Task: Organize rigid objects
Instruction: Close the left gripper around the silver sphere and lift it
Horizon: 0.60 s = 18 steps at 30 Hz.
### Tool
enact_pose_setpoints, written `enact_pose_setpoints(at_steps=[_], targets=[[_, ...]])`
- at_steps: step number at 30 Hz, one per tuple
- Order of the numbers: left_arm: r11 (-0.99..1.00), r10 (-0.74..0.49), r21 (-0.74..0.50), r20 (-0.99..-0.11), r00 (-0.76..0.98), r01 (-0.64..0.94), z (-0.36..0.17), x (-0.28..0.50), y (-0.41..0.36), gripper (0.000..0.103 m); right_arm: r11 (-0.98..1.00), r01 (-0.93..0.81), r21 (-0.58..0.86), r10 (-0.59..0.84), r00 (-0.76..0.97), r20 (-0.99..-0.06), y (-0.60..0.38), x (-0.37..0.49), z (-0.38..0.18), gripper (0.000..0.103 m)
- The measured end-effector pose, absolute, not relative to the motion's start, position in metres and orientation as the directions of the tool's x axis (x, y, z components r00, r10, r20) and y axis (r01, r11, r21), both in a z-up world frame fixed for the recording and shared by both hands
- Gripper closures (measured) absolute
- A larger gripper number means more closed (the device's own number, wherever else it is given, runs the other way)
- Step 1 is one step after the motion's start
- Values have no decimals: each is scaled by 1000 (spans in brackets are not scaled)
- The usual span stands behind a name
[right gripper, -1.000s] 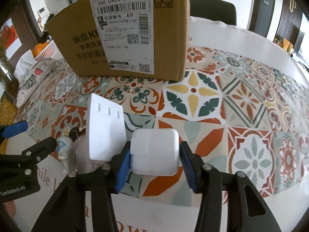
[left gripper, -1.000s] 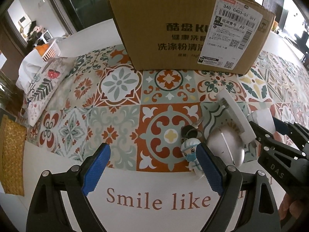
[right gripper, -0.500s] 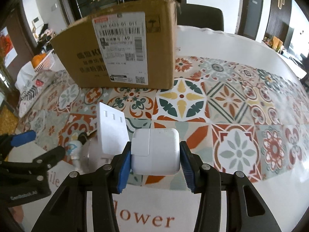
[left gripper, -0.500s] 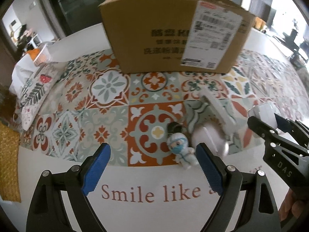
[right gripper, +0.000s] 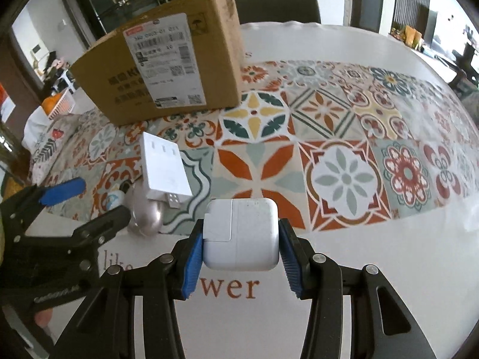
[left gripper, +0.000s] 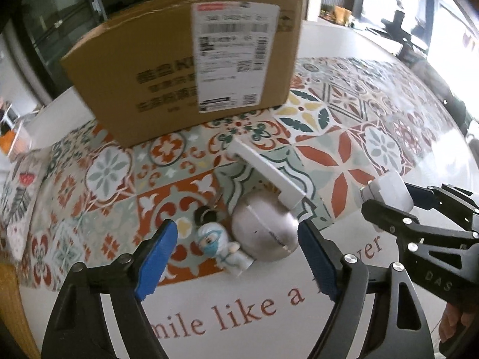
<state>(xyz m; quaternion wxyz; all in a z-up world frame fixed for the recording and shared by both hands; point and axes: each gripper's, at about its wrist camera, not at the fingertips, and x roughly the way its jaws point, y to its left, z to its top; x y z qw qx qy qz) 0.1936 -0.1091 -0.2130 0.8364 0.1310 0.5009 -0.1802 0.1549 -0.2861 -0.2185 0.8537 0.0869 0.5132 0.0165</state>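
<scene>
On the left, the left gripper (left gripper: 236, 257) hangs over the bench (left gripper: 209, 329) edge with its fingers spread but closing; the masked figurine keychain (left gripper: 223, 246) lies between them untouched, long axis running 11 to 5 o'clock. The silver dome (left gripper: 265, 232) touches it at 3 o'clock, the white power strip (left gripper: 269, 173) leaning on that. This hand is clearly nearer the figurine; at far right, the right gripper (right gripper: 239, 239) pinches the white charger block (right gripper: 241, 236) above the tablecloth (right gripper: 344, 179), cardboard box (right gripper: 167, 65) toward 11 o'clock.
</scene>
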Motion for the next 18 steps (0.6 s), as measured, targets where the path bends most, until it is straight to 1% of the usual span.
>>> enact_pose_setpoints(at_steps=[4, 6, 8, 10, 13, 15, 18], targets=[[879, -198, 25, -889, 412, 476, -220, 200, -119, 26, 982, 79, 172, 116, 465, -878, -291, 153, -224, 56], [873, -205, 16, -895, 396, 488, -225, 203, -122, 31, 981, 87, 172, 113, 463, -879, -292, 153, -225, 56], [867, -213, 3, -901, 377, 497, -230, 206, -125, 32, 982, 90, 167, 107, 463, -880, -293, 154, -226, 56], [867, -204, 11, -904, 375, 499, -235, 207, -128, 32, 982, 92, 167, 107, 460, -881, -293, 155, -228, 56], [867, -199, 8, -911, 361, 498, -242, 210, -132, 36, 981, 95, 170, 110, 451, -886, -294, 155, -232, 56], [867, -201, 0, -915, 349, 499, -248, 211, -134, 41, 980, 97, 172, 111, 445, -889, -294, 155, -235, 56], [865, -198, 6, -915, 352, 502, -252, 210, -137, 43, 979, 100, 175, 115, 440, -891, -295, 155, -237, 56]])
